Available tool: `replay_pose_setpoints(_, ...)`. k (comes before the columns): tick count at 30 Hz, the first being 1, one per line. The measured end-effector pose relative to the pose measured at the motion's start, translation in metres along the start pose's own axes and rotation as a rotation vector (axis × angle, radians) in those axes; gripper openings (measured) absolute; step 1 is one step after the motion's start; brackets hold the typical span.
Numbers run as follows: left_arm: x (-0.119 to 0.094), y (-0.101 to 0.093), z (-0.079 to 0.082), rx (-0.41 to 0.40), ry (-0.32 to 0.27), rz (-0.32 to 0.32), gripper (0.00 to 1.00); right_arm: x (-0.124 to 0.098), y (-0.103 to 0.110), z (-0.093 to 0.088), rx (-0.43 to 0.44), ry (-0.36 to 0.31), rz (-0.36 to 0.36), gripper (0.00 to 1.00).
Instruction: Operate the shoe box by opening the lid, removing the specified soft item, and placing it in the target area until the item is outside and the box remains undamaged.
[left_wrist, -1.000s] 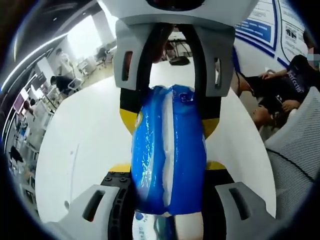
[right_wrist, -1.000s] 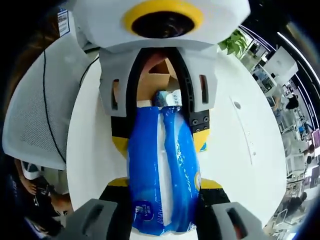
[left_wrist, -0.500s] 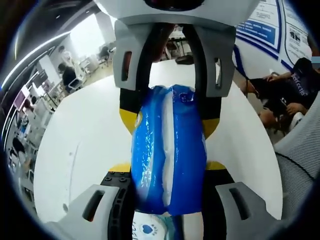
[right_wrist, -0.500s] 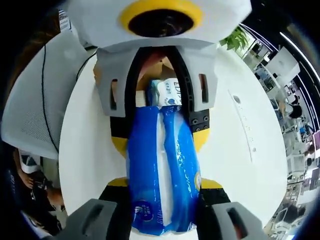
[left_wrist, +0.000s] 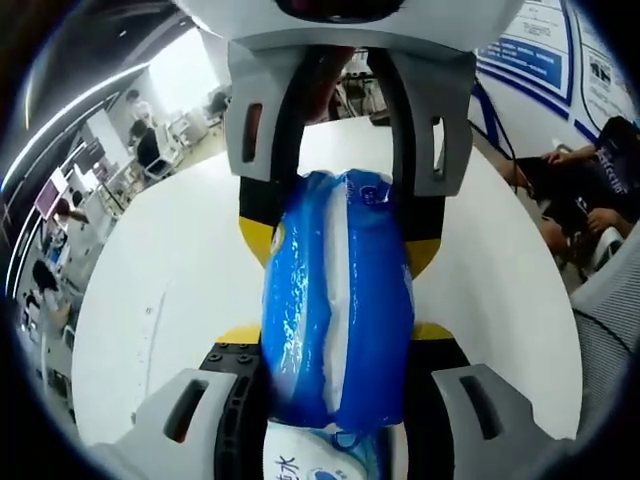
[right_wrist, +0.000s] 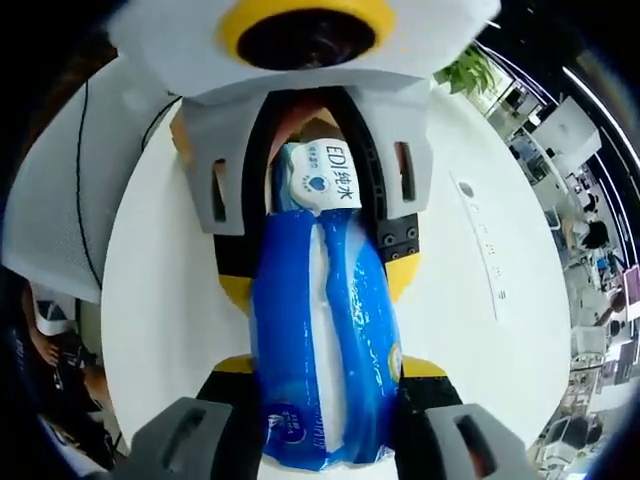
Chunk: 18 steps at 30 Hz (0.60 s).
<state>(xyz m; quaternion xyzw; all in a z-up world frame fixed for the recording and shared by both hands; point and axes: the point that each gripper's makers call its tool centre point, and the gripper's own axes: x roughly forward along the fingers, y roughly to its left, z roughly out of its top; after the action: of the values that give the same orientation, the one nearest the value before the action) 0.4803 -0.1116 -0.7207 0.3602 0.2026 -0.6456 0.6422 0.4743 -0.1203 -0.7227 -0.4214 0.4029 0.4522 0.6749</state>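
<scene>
**Blue soft pack held end to end**

The blue-and-white plastic wipes pack (left_wrist: 337, 310) (right_wrist: 322, 340) is squeezed lengthwise between the jaws of the left hand-held gripper (left_wrist: 335, 400) and the right hand-held gripper (right_wrist: 322, 410), its glossy wrapper creased, clear of the white table (left_wrist: 150, 300).

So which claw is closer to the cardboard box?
Left, it seems. The left claw sits between the right claw and the cardboard box, which peeks out behind it. Both clamp the blue pack.
</scene>
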Motion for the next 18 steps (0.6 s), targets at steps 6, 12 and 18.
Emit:
replay_pose_setpoints(6,0.004,0.001,-0.007,-0.002,0.011,0.002,0.52,0.009,-0.002,-0.002,0.003,0.0,0.005,0.47)
replay_pose_setpoints(12,0.009,0.003,-0.011,-0.004,0.022,-0.004,0.52,0.015,-0.003,-0.004,0.008,0.007,0.016,0.47)
replay_pose_setpoints(18,0.014,0.004,-0.012,-0.005,0.025,0.004,0.53,0.019,-0.005,-0.008,0.015,0.011,0.019,0.48)
